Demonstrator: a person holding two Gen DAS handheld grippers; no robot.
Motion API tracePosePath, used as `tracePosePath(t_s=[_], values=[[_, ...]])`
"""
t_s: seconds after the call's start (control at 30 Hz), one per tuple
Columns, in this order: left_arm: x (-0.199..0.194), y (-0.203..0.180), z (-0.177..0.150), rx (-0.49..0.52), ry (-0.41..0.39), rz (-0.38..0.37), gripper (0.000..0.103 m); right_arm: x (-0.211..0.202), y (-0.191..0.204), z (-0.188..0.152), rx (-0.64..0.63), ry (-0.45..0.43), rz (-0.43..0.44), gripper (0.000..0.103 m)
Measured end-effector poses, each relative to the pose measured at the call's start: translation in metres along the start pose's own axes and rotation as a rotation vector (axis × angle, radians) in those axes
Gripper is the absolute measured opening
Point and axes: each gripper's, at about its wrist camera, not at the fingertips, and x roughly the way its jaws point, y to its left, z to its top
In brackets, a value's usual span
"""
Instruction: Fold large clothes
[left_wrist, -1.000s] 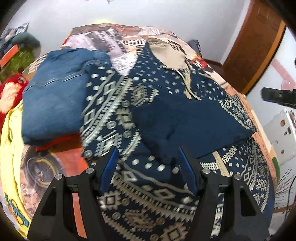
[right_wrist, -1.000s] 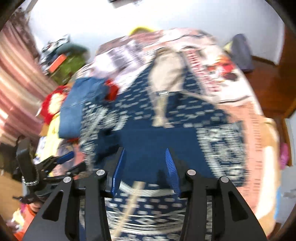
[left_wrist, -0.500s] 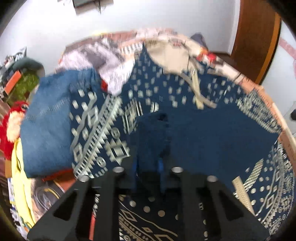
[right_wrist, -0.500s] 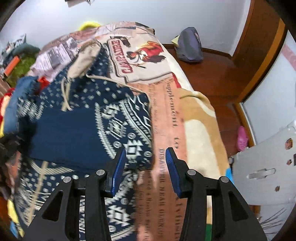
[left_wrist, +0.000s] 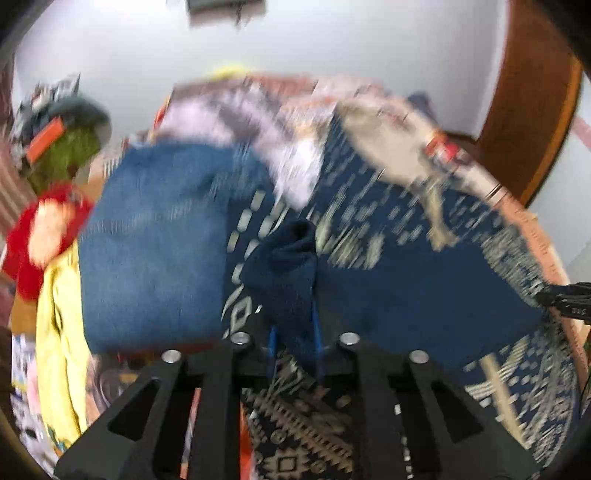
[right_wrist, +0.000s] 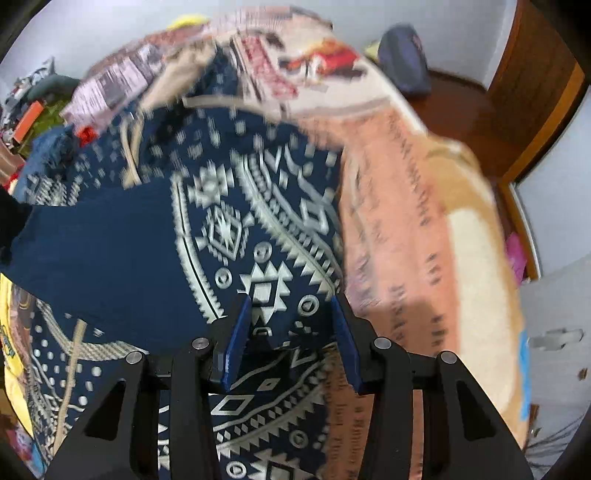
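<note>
A large navy garment with a cream geometric pattern (right_wrist: 229, 229) lies spread on the bed, partly folded so its plain navy inside (left_wrist: 406, 280) shows. My left gripper (left_wrist: 293, 332) is shut on a bunched corner of the plain navy fabric (left_wrist: 284, 266) and holds it lifted. My right gripper (right_wrist: 291, 332) is open, its blue fingers (right_wrist: 236, 336) on either side of the patterned right edge of the garment. The right gripper's tip also shows in the left wrist view (left_wrist: 565, 299). Both views are blurred.
Folded blue jeans (left_wrist: 147, 243) lie left of the garment, over a yellow cloth (left_wrist: 59, 332) and a red item (left_wrist: 33, 236). The printed peach bedspread (right_wrist: 406, 229) lies bare on the right, with the bed edge, wooden floor (right_wrist: 461, 110) and a door (left_wrist: 532, 96) beyond.
My left gripper closed on the navy fabric corner and lifted it. My right gripper swung from the garment's middle to its right patterned edge and moved in around it.
</note>
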Motion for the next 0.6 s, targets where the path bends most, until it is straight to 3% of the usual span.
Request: tracePosePath(t_s=[0.03,0.1,0.17,0.37,0.6], values=[[0.007,0.003,-0.005,-0.002,0.024,0.014,0.024,0.001,0.000,-0.002,-0.004,-0.009,-0.012,0.046],[0.012,0.008,-0.017,0.001,0.044,0.040,0.040,0.001,-0.001,-0.005,-0.003,-0.023,-0.032,0.053],[0.013,0.016,-0.029,-0.006,0.050,0.068,0.049,0.000,-0.007,-0.006,0.018,-0.015,-0.014,0.055],[-0.003,0.041,-0.044,-0.020,0.071,0.077,0.049,-0.007,-0.027,-0.005,0.122,0.015,0.057,0.055],[-0.048,0.041,-0.008,-0.011,-0.050,0.027,0.053,-0.050,-0.032,0.008,0.146,-0.093,0.061,0.055]])
